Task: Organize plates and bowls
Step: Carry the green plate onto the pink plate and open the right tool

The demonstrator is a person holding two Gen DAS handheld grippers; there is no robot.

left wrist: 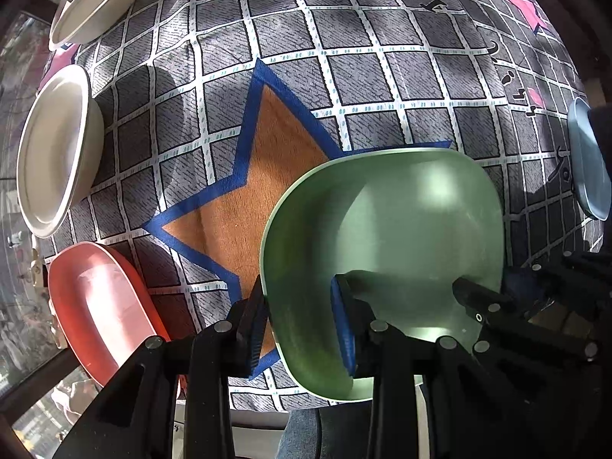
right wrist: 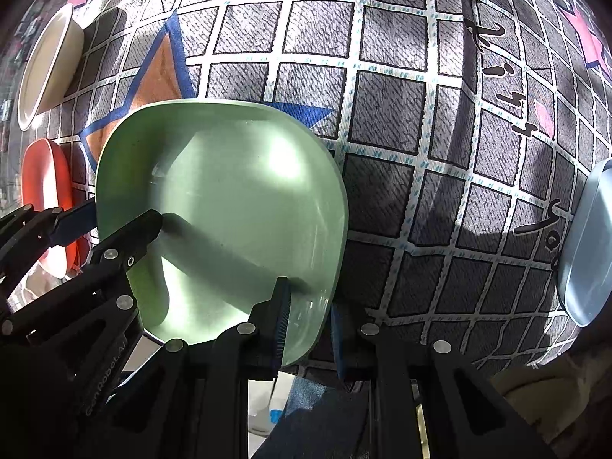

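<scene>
A: Where's our green plate [left wrist: 386, 229]?

B: Lower right of the left view, on the tabletop [left wrist: 344, 38]. Our left claw [left wrist: 302, 325] straddles its near left rim, one finger outside, one inside. The jaws stand fairly wide, not yet pinching.

A: And the right claw [right wrist: 310, 329]?

B: It straddles the near right rim, narrower, though we can't tell if it grips. We judge both hold opposite sides to lift it level.

A: Anything in the dishes?

B: Nothing. The red plate [left wrist: 99, 306], white bowl [left wrist: 53, 153] and blue plate [right wrist: 585, 244] all look empty.
</scene>
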